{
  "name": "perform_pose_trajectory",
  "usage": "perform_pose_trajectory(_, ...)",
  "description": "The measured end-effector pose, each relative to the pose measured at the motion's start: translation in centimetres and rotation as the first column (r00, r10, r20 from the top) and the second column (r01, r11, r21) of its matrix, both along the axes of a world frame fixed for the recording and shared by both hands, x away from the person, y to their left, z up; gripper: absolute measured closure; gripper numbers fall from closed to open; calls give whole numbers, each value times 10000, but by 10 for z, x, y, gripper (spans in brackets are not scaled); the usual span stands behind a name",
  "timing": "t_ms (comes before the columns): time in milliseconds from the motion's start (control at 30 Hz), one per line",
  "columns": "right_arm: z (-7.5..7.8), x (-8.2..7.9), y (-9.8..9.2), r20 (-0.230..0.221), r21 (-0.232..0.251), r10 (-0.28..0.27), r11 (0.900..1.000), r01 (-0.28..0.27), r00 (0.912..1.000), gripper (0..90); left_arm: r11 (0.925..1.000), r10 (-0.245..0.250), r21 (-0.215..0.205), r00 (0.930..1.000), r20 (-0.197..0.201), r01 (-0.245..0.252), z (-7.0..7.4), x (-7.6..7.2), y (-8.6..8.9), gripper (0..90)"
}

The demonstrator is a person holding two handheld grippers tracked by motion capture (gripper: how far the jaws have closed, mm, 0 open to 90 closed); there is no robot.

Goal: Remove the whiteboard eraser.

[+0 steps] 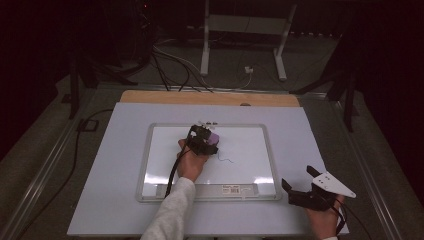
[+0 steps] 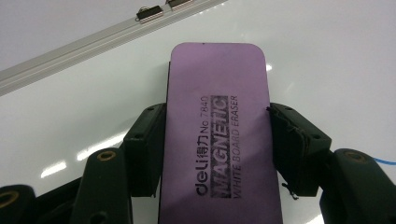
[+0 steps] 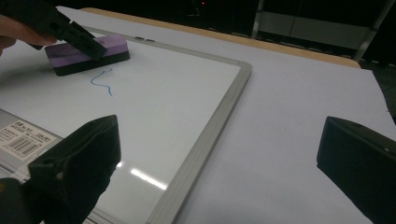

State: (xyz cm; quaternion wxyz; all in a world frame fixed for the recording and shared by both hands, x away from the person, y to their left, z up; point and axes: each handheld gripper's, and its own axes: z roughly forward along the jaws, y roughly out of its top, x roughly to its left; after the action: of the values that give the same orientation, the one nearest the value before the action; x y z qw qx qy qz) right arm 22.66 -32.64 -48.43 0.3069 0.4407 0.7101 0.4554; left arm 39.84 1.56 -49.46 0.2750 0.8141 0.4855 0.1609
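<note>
A purple magnetic whiteboard eraser [image 2: 219, 135] lies flat on the whiteboard [image 1: 250, 150], and my left gripper [image 1: 204, 138] is shut on its two long sides. In the right gripper view the eraser [image 3: 88, 53] sits just above a short blue squiggle [image 3: 102, 80] drawn on the board. That blue line [image 1: 226, 159] shows right of my left hand in the high view. My right gripper [image 1: 299, 182] rests at the table's front right, off the board, with its jaws wide apart and nothing between them.
The whiteboard's grey frame [image 3: 219, 126] lies on a pale sheet [image 1: 310, 135] that covers the table. A barcode label [image 3: 22, 139] sits on the board's near rail. Two small clips [image 2: 149, 14] mark the far frame edge. Cables and a stand [image 1: 240, 45] are beyond the table.
</note>
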Motion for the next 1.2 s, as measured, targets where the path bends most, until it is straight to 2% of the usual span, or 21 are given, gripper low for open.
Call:
perform_pose_trajectory(133, 0, 0, 0, -5, 14, -28, 10000, 28, 10000, 0, 9999, -167, -18, 9999, 20, 167, 0, -8, -1, 418)
perform_pose_trajectory(267, 0, 0, 0, 4, -13, 5, 10000, -5, 10000, 0, 9980, -633, -47, 9980, 52, 634, 0, -25, -3, 418)
perform_pose_trajectory(367, 0, 0, 1, -4, -37, 14, 10000, -14, 10000, 0, 9971, -764, -74, 9971, 16, 764, 0, -30, -3, 418)
perform_pose_trajectory(567, 0, 0, 1, 7, -25, 5, 10000, -5, 10000, 0, 9977, -683, -20, 9977, 44, 683, 0, -20, -4, 418)
perform_pose_trajectory(833, 0, 0, 0, 22, 19, 16, 10000, -16, 10000, 0, 9995, 152, 277, 9998, 108, -155, 0, 4, -1, 418)
perform_pose_trajectory(933, 0, 0, -1, 24, 36, -9, 10000, 9, 10000, 0, 9991, 410, 121, 9992, -1, -409, 0, 8, 3, 418)
perform_pose_trajectory(1067, 0, 1, 0, 3, 44, 0, 10000, 0, 10000, 0, 9993, 283, 260, 9996, 18, -283, 1, 4, 0, 418)
perform_pose_trajectory(1200, 0, 1, 1, -9, -4, 39, 10000, -39, 10000, 0, 9984, -454, 322, 9990, -1, 454, 1, -7, -7, 418)
